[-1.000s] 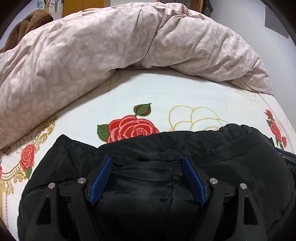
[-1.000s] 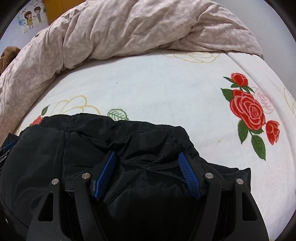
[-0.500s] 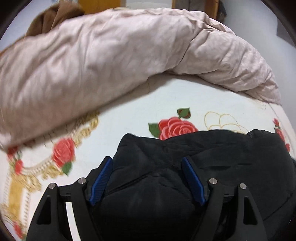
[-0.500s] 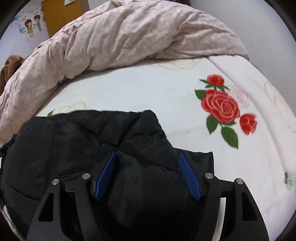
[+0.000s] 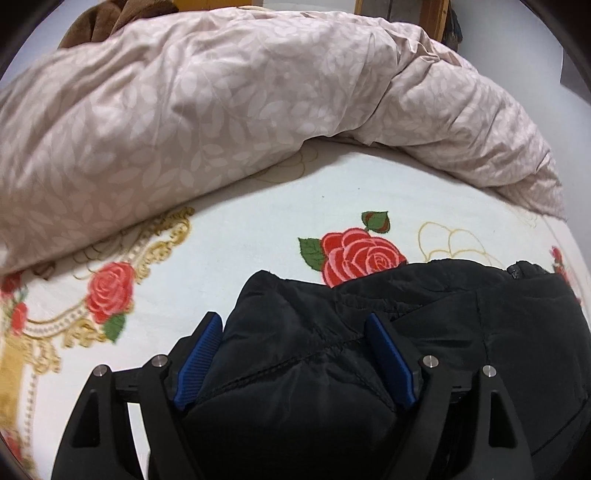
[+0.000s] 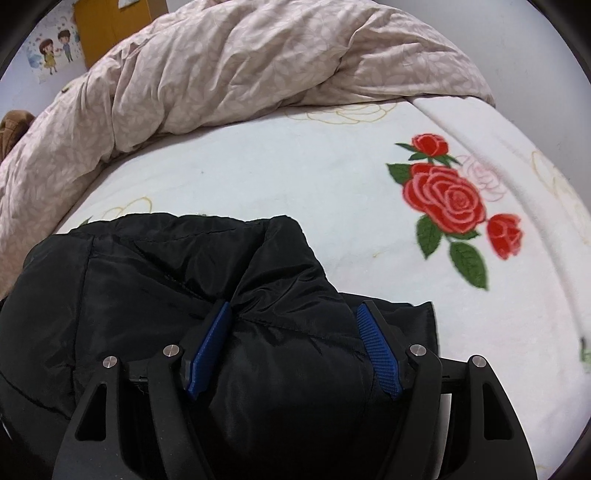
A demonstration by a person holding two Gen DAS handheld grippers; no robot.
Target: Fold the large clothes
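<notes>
A black padded jacket [image 5: 424,332] lies bunched on a white bedsheet [image 5: 258,236] printed with red roses. In the left wrist view, my left gripper [image 5: 293,321] has its blue pads wide apart, with the jacket's left end bulging between them. In the right wrist view, the jacket [image 6: 166,280] fills the lower left. My right gripper [image 6: 293,308] also has its jaws wide apart with the jacket's right end between them. Neither pair of pads is pressed together on the cloth.
A crumpled beige leaf-print duvet [image 5: 221,110] is heaped along the far side of the bed, also in the right wrist view [image 6: 258,66]. A brown garment [image 5: 110,18] lies behind it. The bed's right edge [image 6: 524,155] drops off toward a grey wall.
The jacket's outer ends have been drawn inward, so it looks narrower and more bunched. Both grippers moved with it; their jaws have stayed wide apart.
</notes>
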